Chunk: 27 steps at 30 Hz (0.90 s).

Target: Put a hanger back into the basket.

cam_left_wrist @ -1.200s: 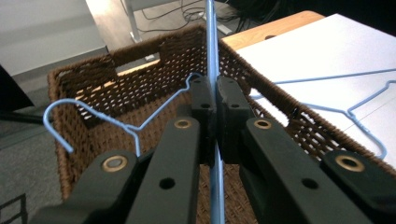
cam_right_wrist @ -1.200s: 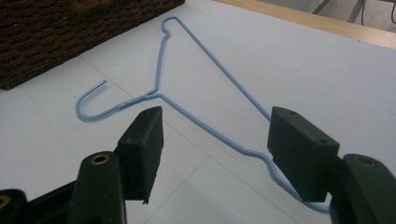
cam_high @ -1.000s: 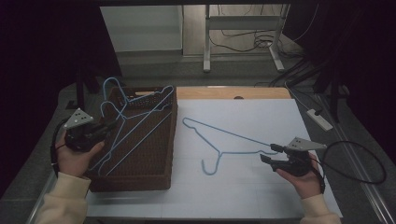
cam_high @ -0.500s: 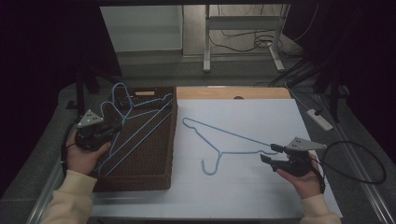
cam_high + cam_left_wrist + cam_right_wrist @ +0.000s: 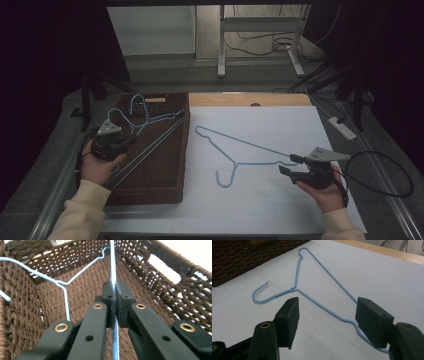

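Pinching a hanger (image 5: 113, 270) in the basket (image 5: 170, 165), the left tool (image 5: 131, 141) has it yet to lift out, while the right tool (image 5: 289, 165), spread, straddles another hanger (image 5: 235, 150) already on the tabletop (image 5: 280, 210).

High view overhead, facing forward-down; gripper views close along jaws; basket (image 5: 150, 165), table (image 5: 280, 210) shared.
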{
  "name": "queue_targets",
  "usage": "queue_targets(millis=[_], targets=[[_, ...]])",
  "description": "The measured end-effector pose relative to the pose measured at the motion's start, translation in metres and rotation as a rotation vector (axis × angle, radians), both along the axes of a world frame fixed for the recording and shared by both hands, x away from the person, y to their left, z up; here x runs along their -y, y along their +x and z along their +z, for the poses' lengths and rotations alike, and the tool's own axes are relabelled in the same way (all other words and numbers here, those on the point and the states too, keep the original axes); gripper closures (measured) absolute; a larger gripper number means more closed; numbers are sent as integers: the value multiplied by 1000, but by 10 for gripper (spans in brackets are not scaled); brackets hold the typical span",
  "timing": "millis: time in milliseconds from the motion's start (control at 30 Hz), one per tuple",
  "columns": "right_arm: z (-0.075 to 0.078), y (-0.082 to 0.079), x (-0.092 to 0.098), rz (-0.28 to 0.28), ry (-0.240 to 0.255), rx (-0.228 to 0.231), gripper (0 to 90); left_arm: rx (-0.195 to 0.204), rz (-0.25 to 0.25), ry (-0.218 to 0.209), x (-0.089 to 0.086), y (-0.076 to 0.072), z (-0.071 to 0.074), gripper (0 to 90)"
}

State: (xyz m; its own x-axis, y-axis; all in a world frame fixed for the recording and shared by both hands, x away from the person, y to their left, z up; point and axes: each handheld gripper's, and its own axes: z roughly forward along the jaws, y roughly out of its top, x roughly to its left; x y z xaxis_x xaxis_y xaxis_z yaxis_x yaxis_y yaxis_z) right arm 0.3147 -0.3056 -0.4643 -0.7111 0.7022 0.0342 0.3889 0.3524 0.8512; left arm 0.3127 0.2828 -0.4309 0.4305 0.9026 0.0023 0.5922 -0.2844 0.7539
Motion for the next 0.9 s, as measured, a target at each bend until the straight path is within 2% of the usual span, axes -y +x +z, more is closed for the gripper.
queue_targets(millis=[133,267,500,567,700,900], targets=[[0,0,1,-1,2,1,366,-13,9,-1,-1,2,-3,866],[0,0,1,-1,4,-1,365,-53,17,10,-3,5,-7,865],[-1,0,1,-2,4,-1,365,-161,73,28,-12,13,-19,853],[-1,0,0,-2,1,-3,365,-177,86,31,-14,16,-22,798],[-1,0,1,-1,1,-3,365,-144,109,49,-14,14,-19,645],[-1,1,1,-3,2,-5,363,-47,50,15,-11,0,-5,525]])
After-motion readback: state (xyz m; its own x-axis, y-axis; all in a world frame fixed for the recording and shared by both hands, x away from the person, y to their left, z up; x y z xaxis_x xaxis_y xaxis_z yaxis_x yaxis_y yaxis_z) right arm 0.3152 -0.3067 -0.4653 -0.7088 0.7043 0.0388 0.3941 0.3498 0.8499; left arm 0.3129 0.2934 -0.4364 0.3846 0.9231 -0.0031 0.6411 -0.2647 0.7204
